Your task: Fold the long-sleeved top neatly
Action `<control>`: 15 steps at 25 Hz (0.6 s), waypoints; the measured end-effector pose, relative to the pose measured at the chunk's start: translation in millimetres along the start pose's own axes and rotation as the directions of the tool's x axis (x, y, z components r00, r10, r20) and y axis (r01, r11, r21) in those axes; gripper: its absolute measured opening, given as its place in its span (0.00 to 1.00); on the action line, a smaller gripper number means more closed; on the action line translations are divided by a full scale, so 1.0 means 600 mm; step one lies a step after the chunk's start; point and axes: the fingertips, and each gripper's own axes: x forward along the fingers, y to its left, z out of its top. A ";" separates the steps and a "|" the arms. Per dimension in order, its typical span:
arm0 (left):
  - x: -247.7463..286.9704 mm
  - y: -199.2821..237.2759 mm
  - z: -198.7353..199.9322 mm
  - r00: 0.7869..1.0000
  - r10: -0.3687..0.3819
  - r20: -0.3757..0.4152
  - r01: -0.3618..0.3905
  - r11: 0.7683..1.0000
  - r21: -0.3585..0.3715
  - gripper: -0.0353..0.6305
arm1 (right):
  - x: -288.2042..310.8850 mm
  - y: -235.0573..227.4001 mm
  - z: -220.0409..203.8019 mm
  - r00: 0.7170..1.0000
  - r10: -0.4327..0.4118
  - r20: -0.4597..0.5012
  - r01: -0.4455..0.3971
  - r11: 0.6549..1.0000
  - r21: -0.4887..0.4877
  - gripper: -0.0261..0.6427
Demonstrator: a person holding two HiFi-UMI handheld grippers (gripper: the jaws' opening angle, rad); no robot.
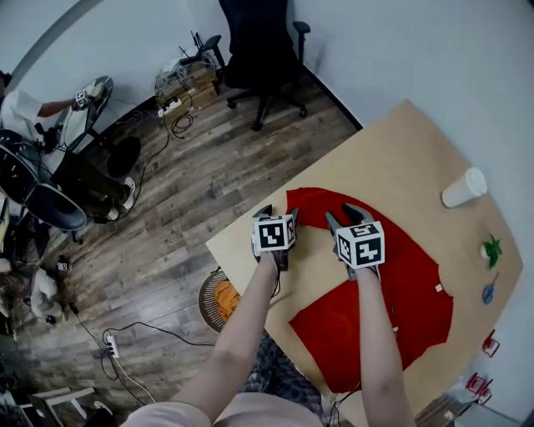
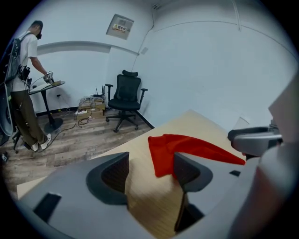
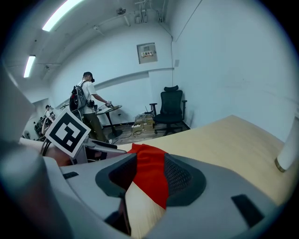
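My left gripper (image 1: pixel 279 213) has its fingers wide apart over bare table (image 1: pixel 400 150), with the red top (image 1: pixel 400 283) sleeve tip just past the right-hand finger. On my right gripper (image 1: pixel 344 213) the 2 fingers sit narrower, red cloth between them, not pinched.

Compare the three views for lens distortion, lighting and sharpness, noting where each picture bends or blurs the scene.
Head view: wide lens bows the table edges; even light, red top crisp. Left gripper view: round fisheye frame with black corners; jaws of the left gripper look soft, right edge smeared pale. Right gripper view: same round frame; ceiling lights glare at upper left, left side blurred.
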 end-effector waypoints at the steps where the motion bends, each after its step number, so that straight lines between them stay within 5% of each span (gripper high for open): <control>1: 0.005 0.002 -0.003 1.000 0.002 -0.009 -0.002 1.000 0.002 0.49 | 0.005 0.003 -0.002 1.000 0.003 -0.006 -0.003 1.000 0.000 0.32; 7: 0.019 -0.001 -0.010 0.998 0.032 -0.048 -0.030 0.998 0.047 0.40 | 0.024 0.015 -0.016 0.999 0.017 -0.030 -0.017 1.000 0.002 0.31; 15: 0.023 -0.037 -0.025 0.997 -0.032 -0.077 0.033 0.999 0.017 0.21 | 0.012 0.005 -0.028 1.000 -0.004 -0.028 0.004 1.000 0.007 0.31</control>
